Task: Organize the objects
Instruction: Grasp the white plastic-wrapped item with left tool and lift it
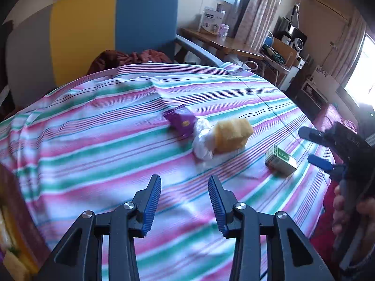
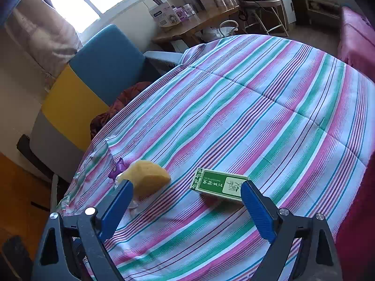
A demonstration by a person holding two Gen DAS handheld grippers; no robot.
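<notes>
Right wrist view: right gripper jaws wide, hovering nr green box; left gripper jaws wide, empty, over striped bed.

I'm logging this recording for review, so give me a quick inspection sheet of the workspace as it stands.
Surface: striped cloth, wrinkled, covering the table.
Job's things: green box lying flat; yellow sponge resting on white plastic bag; purple packet beside them.
Clutter: red cloth on the chair.
Grippers: left gripper open, empty; right gripper open, near the green box.
Cables: some on the far desk.
Surroundings: windows, curtains, side table with boxes.
</notes>
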